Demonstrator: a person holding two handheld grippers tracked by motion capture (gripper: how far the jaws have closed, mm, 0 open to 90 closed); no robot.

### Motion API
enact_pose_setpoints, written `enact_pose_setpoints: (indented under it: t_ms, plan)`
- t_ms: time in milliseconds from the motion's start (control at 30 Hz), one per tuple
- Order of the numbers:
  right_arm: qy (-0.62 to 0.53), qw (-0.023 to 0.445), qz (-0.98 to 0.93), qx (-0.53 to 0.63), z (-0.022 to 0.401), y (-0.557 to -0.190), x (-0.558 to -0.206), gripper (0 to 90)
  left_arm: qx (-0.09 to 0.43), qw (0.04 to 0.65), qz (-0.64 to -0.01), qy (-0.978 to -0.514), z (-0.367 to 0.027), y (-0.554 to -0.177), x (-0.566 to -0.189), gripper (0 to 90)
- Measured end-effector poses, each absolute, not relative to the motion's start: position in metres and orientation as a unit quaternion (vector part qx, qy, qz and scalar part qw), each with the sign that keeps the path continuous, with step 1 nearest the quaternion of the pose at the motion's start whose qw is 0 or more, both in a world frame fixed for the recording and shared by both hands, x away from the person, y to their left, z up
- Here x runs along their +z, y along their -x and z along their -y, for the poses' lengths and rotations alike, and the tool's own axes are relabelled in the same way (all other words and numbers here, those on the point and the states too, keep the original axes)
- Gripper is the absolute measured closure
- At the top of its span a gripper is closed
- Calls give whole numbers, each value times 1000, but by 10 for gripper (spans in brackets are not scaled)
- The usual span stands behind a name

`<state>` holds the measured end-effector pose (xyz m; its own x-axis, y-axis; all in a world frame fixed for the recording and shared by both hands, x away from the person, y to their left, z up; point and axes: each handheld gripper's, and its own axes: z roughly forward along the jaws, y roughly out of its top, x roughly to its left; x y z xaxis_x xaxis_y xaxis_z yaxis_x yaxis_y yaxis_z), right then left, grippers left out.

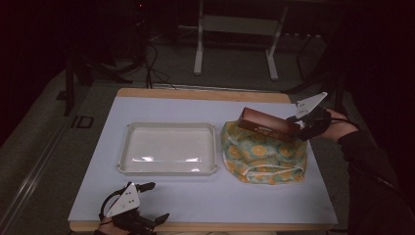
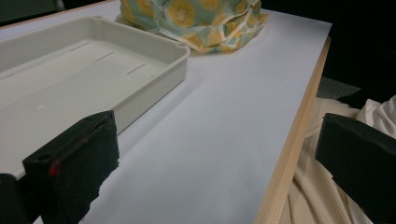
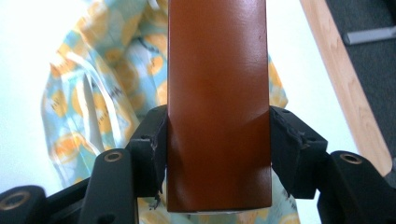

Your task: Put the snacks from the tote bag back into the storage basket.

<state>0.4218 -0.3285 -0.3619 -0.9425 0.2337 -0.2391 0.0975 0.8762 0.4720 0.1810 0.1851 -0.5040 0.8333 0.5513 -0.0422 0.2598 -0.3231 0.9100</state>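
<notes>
A long brown box (image 1: pixel 268 125) hangs above a patterned fabric bag (image 1: pixel 263 152) with orange fruit prints at the table's right. My right gripper (image 1: pixel 299 126) is shut on the box's right end; in the right gripper view both pads squeeze the brown box (image 3: pixel 217 107) over the bag (image 3: pixel 93 107). A shallow white tray (image 1: pixel 168 148) lies in the middle of the white table, with nothing in it. My left gripper (image 1: pixel 154 200) rests open near the front left edge, nothing between its fingers (image 2: pixel 74 168). The left gripper view looks past the tray (image 2: pixel 154 70) toward the bag (image 2: pixel 196 21).
The white table top (image 1: pixel 215 196) has a wooden edge (image 2: pixel 289 154) at the front. Cream cloth of the person's clothing (image 2: pixel 327 186) lies just past that edge. Beyond the table stand a dark floor with cables and a white frame (image 1: pixel 235 34).
</notes>
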Motion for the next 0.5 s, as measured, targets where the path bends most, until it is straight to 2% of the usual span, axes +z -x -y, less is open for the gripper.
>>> enact_pose_setpoints:
  t_ms: [500]
  plan:
    - [-24, 143, -959, 243, 275, -419, -340, 430, 138, 524, -251, -802, -185, -180, -504, 0]
